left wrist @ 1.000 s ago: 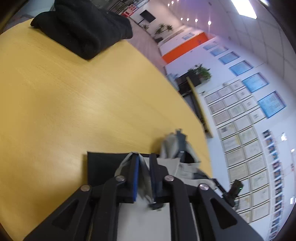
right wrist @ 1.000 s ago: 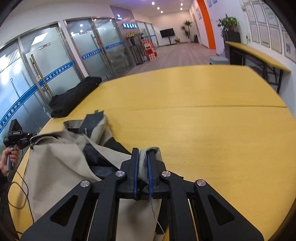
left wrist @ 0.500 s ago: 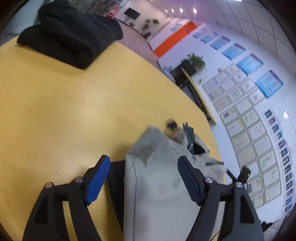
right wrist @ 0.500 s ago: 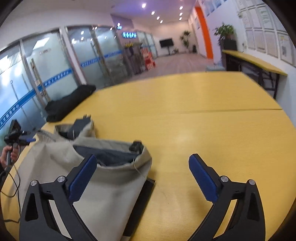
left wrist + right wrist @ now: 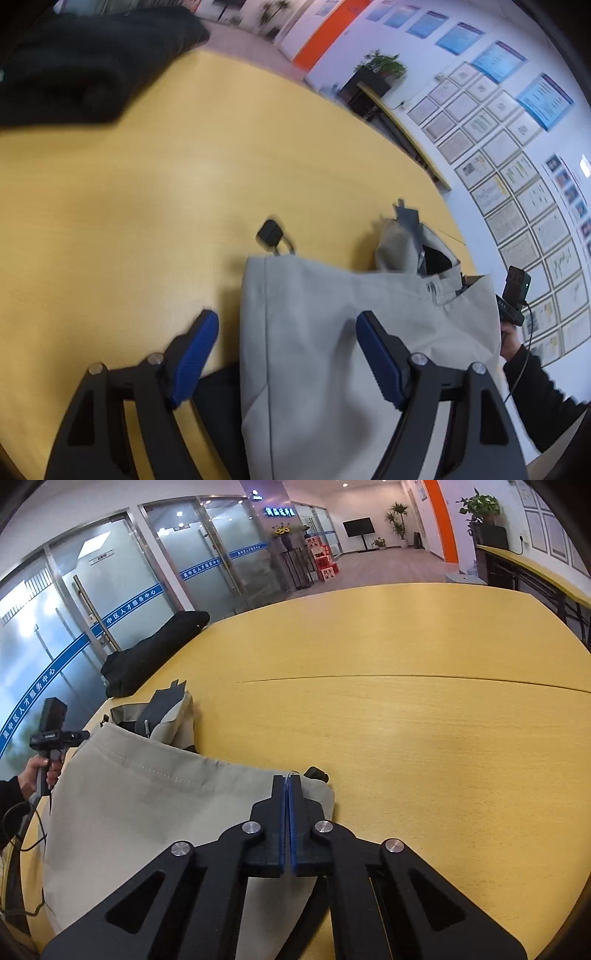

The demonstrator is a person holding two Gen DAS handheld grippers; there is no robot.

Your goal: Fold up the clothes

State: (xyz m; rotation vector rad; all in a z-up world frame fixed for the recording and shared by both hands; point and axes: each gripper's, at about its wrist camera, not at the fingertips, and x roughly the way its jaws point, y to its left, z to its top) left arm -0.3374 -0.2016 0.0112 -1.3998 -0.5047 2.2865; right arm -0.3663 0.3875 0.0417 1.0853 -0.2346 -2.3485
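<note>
A beige garment with dark lining (image 5: 332,332) lies folded on the yellow table (image 5: 147,184). It also shows in the right wrist view (image 5: 147,805). A black toggle on a cord (image 5: 269,232) sticks out at its far corner. My left gripper (image 5: 284,332) is open and empty, its blue pads either side of the garment's left edge. My right gripper (image 5: 287,786) is shut over the garment's near corner by the toggle (image 5: 317,773). I cannot tell whether cloth is pinched between its pads.
A black garment (image 5: 85,62) lies bundled at the table's far left corner, also in the right wrist view (image 5: 155,653). A person's hand holding a black device (image 5: 48,734) is past the table's left edge. A seam (image 5: 406,679) crosses the tabletop.
Both grippers let go of the beige garment and opened, leaving it flat. The right gripper has since shut again at the garment's corner. The left stays open.
</note>
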